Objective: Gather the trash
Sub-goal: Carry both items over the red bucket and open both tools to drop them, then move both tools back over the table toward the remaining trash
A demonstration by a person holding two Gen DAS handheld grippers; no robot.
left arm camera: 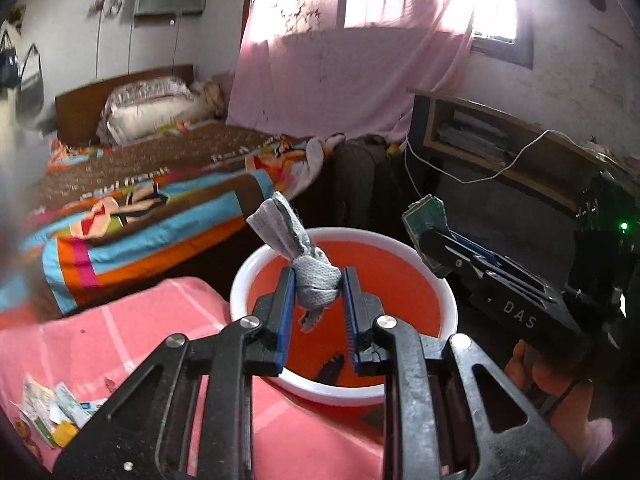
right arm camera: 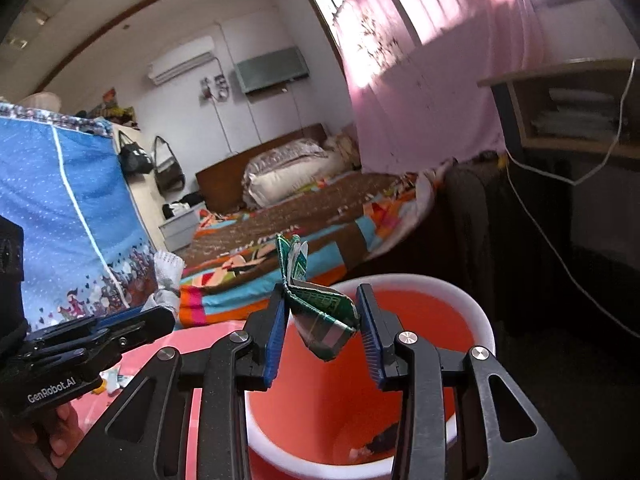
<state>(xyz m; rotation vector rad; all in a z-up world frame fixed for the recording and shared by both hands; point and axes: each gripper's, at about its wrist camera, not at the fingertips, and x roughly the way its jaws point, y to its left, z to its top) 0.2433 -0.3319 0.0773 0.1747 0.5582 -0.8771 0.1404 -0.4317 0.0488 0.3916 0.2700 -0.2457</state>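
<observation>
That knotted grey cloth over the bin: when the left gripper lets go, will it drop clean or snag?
The knotted grey cloth looks soft and light, so it will probably fall slowly. Its loose tail droops, suggesting floppiness. Its woven texture might cling briefly to the left gripper's ribbed pads above the orange bin.

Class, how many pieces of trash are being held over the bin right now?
2: a knotted grey wipe in the left gripper, a folded green wrapper in the right gripper. More lies inside the bin.
</observation>
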